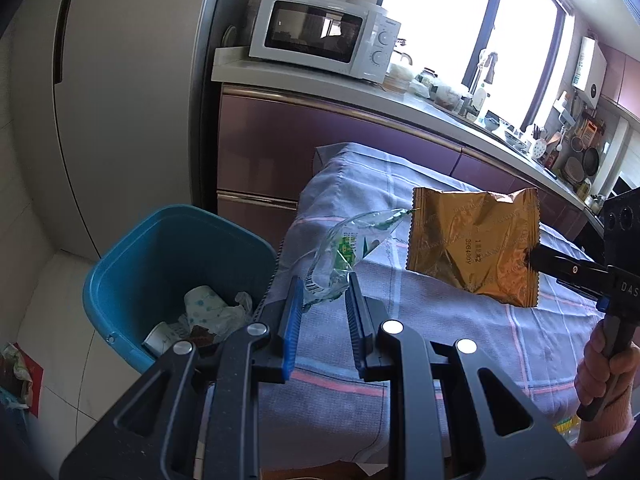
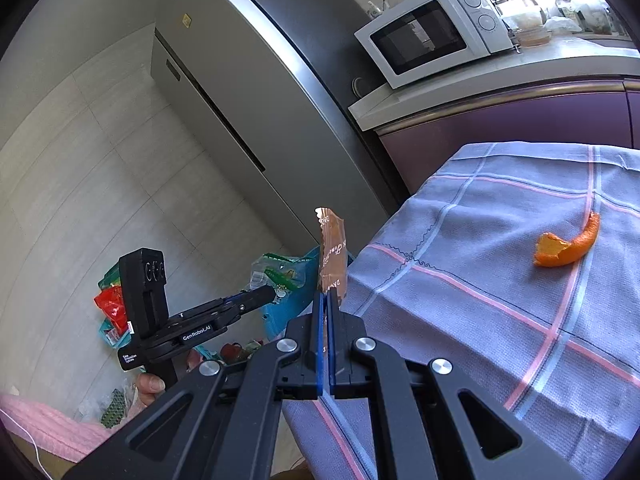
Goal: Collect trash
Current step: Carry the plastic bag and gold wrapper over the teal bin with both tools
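Left fingers point(image 1: 322, 300) pinch a crumpled clear wrapper point(image 1: 348, 258) and right fingers point(image 2: 325, 300) clamp a gold snack packet point(image 1: 474, 246), both held above the counter's point(image 1: 460, 320) edge, likely bound for the blue bin point(image 1: 160, 248) beside it; an orange peel point(image 2: 568, 246) remains.

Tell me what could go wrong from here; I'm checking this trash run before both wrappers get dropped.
1. The clear green-printed wrapper sits loosely between the left tool's pads, which stand apart; it might slip out short of the blue bin.
2. The right tool pinches only one edge of the gold wrapper, held over the tablecloth; released here, it misses.
3. The orange peel could be forgotten.
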### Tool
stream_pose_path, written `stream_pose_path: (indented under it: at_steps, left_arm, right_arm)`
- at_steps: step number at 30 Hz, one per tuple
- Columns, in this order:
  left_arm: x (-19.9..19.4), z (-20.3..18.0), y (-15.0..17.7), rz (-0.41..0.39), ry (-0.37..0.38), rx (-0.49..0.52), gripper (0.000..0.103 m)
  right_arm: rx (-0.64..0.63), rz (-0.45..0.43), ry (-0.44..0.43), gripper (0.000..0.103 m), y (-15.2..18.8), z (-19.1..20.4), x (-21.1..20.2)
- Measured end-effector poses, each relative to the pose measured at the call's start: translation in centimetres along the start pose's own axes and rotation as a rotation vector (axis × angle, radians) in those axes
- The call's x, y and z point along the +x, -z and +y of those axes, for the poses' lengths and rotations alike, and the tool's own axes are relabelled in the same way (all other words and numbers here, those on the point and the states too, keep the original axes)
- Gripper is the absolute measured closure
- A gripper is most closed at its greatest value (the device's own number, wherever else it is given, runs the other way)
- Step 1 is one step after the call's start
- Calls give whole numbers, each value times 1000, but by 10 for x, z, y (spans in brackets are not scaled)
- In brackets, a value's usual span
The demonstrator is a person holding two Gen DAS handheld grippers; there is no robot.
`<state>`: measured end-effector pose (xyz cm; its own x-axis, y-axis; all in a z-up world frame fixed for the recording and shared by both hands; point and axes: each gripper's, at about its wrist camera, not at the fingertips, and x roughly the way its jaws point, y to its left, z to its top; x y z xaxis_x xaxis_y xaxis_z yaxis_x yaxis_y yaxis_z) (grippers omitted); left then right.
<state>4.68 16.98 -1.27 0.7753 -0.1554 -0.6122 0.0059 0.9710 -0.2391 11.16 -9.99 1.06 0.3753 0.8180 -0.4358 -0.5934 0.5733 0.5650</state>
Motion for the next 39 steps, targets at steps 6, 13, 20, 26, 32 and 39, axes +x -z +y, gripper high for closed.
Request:
stream_pose_path:
  at_steps: [6, 13, 20, 26, 32, 39]
  left_arm:
    - [-4, 19, -1, -8, -34, -42, 81]
    - [-6, 40, 1, -9, -76, -77, 81]
    - [-7, 57, 5, -5, -105, -111, 81]
    - [-6, 65, 6, -1, -122, -125, 81]
    - [-3, 75, 7, 2, -140, -148, 81]
    - [2, 84, 10, 12, -155, -167, 81]
  right_arm:
    - [-24, 31, -24, 102, -6, 9, 18]
    - [-46, 66, -54, 102, -11, 22, 40]
    - [-53, 101, -82, 102, -13, 33, 59]
    - [-66, 126, -93, 102, -16, 43, 75]
    - [-57, 153, -107, 102, -17, 46, 93]
    - [-50, 183, -111, 102, -20, 48, 113]
